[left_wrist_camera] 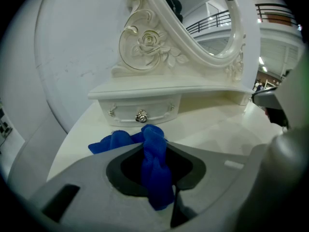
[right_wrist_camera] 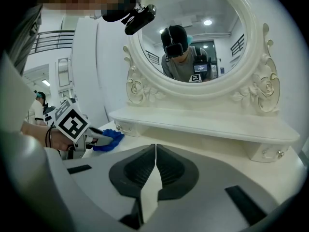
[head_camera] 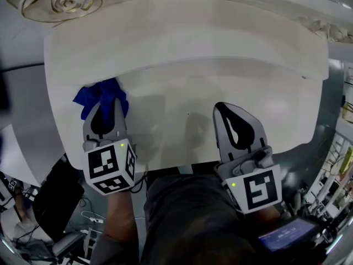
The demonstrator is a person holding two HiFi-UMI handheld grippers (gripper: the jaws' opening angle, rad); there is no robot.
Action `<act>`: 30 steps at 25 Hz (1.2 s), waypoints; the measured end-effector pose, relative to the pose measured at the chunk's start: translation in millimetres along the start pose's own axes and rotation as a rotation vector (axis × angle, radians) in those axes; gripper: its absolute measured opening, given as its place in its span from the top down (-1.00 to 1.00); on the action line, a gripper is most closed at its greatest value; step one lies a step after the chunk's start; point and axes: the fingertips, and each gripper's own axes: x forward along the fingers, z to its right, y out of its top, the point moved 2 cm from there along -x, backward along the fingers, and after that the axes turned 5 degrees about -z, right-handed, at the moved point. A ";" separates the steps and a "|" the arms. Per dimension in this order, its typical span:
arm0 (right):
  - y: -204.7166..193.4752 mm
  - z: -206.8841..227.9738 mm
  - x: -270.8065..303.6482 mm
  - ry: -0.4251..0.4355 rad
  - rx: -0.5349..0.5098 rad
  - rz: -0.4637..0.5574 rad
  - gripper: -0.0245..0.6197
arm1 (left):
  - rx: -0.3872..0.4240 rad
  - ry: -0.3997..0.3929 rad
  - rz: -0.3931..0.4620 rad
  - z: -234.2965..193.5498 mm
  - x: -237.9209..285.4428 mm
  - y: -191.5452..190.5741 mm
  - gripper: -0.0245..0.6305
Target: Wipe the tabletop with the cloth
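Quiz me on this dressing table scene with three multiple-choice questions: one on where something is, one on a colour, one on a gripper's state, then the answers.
1. Where on the tabletop does the cloth lie?
A) toward its left end
B) at its centre
C) at its right end

2. What colour is the cloth?
A) white
B) red
C) blue

3. How is the right hand-held gripper?
A) shut on the cloth
B) shut with nothing between its jaws
C) wide open

Answers:
1 A: the head view shows it at the left, pinched in the left hand-held gripper.
2 C: it is bright blue in every view.
3 B: the right gripper view shows its jaws together, with nothing held.
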 end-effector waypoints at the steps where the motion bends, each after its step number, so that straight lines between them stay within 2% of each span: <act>1: -0.5 2.7 -2.7 -0.003 0.003 0.003 0.88 | 0.004 -0.005 -0.001 5.0 -0.2 0.8 0.64; 7: -13.0 28.9 -16.5 -0.027 0.019 -0.008 0.88 | 0.043 -0.041 -0.004 43.2 10.8 7.0 0.64; 14: -24.6 58.9 -16.1 -0.078 0.046 0.013 0.88 | 0.079 -0.073 -0.007 68.8 36.8 12.6 0.64; 30: -51.4 111.4 -70.5 -0.127 0.073 0.021 0.88 | 0.133 -0.121 -0.006 149.4 40.5 18.2 0.64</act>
